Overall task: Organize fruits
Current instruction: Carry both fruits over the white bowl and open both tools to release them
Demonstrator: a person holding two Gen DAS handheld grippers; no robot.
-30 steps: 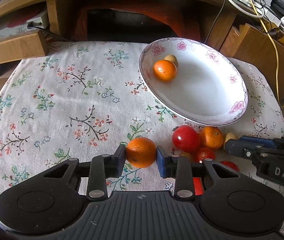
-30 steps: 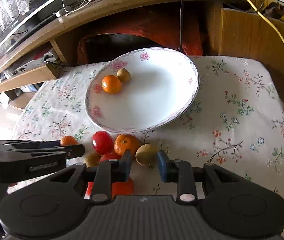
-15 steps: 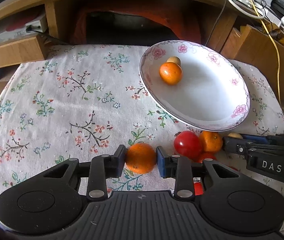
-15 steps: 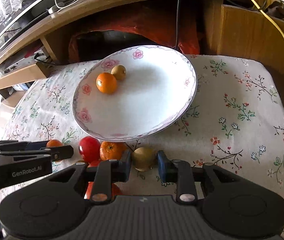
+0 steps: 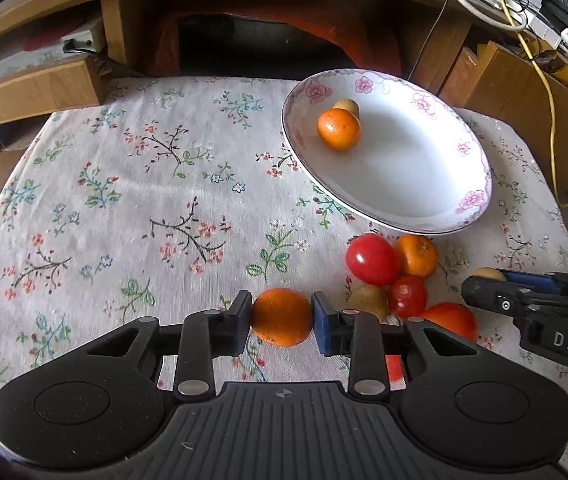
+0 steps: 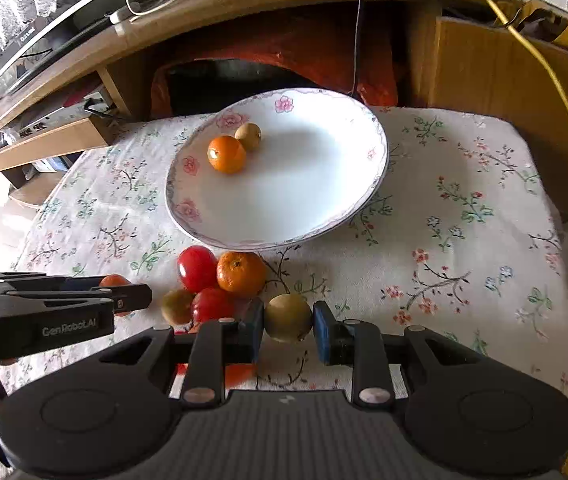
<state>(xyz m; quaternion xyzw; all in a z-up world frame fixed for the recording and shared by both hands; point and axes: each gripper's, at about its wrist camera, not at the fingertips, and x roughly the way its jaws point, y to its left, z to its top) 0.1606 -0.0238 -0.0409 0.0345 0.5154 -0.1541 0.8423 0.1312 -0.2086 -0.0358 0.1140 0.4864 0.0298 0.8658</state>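
While the left gripper (image 5: 281, 317) pinches an orange (image 5: 281, 317) between its jaws above the floral bench (image 5: 144, 208), the right gripper (image 6: 288, 319) clamps a yellow-brown fruit (image 6: 288, 317). Another orange (image 6: 226, 154) and a small brown fruit (image 6: 248, 136) sit touching in the plate (image 6: 324, 184), with the remaining fruits (image 6: 220, 280) clustered just before its rim.

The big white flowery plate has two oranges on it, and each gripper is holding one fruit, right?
Not quite. The white flower-rimmed plate holds one orange and one small yellow-brown fruit, as the right wrist view shows. Each gripper does hold one fruit.
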